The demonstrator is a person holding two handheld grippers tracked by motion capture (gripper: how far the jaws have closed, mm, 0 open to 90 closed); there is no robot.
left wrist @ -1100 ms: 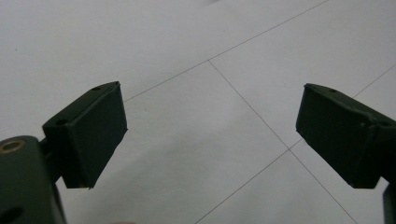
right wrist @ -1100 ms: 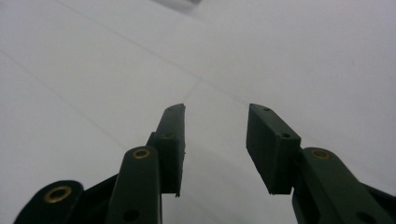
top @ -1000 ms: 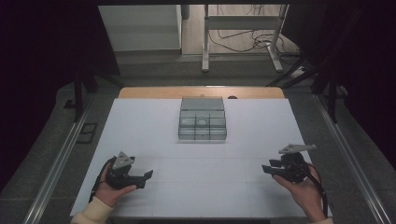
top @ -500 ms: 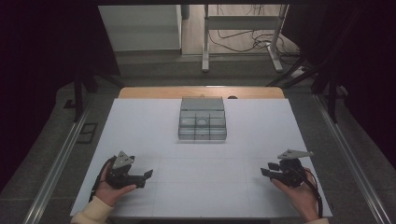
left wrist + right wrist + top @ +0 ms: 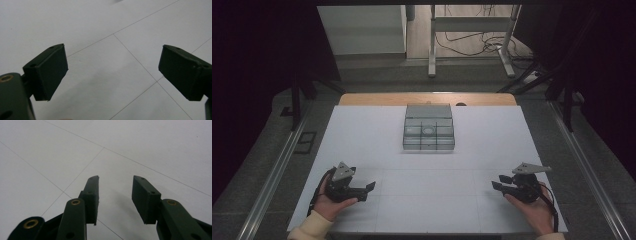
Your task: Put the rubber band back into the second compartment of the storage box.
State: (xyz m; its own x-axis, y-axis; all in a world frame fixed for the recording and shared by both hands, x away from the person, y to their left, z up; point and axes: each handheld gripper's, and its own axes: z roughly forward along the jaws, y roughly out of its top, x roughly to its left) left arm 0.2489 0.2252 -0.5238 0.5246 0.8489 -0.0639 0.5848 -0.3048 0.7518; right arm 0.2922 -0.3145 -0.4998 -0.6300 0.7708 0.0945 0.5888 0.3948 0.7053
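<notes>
white gridded table [image 5: 427,200] before a dim room; left hand-held gripper [image 5: 371,187] wide, right hand-held gripper [image 5: 495,183] narrower, both empty.

White table [image 5: 362,150] — grey compartment tray [image 5: 429,129]

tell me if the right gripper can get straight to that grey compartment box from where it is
Probably yes. The right gripper sits low at the near edge with its jaws apart and nothing between them, and bare white table lies between it and the grey compartment box. Whether the reach is enough is hard to judge.
</notes>
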